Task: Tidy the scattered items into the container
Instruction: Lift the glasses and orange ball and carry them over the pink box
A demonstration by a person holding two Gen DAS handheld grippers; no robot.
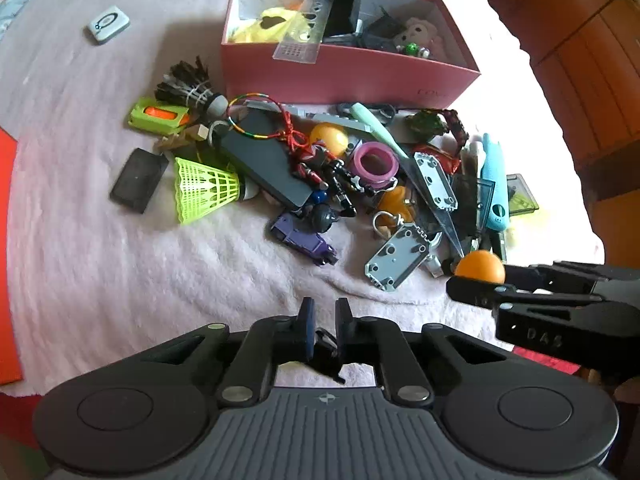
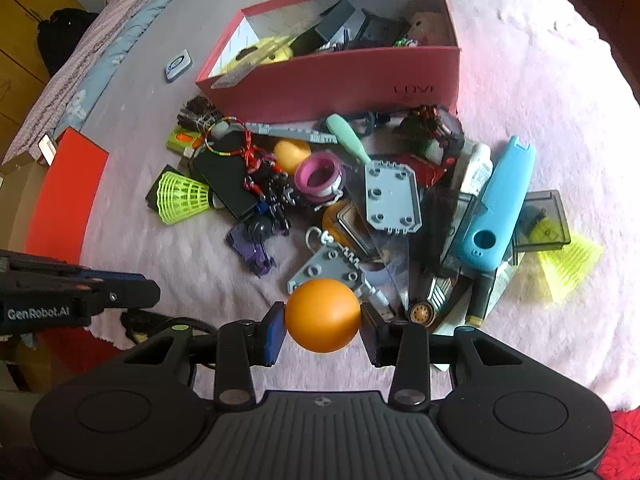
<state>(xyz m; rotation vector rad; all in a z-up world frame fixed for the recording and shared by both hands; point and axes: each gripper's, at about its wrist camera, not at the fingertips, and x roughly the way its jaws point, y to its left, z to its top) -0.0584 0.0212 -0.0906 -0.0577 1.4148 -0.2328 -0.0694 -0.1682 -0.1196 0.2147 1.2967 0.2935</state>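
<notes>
R gripper (image 2: 322, 322) is clamping an orange ball (image 2: 322, 315) between its blue pads, lifted above a pink fuzzy blanket (image 2: 540, 100) that is covering the bed. L gripper (image 1: 323, 330) is closed on a small dark item (image 1: 326, 354); can't tell what it is, too hidden between the pads.

The red box (image 2: 332, 80), w/ "LOVE" on its front wall, is sitting open at the far side of the pile, already holding a yellow plush, black cases & a small beige doll.

Scattered items are lying just in front of the box, many touching or overlapping: a green plastic shuttlecock (image 1: 208, 190) near the L edge of the pile, a feather shuttlecock (image 1: 192, 88) beside the box corner, a dark flat case (image 1: 264, 160) w/ a colourful bracelet (image 1: 256, 116) on top, a second orange ball (image 1: 329, 139), a pink tape roll (image 1: 376, 162), grey brick plates, a purple toy car (image 1: 304, 242) and a light-blue case (image 2: 500, 208) on the R side. A small white device (image 1: 108, 25) is lying well apart, L of the box.
</notes>
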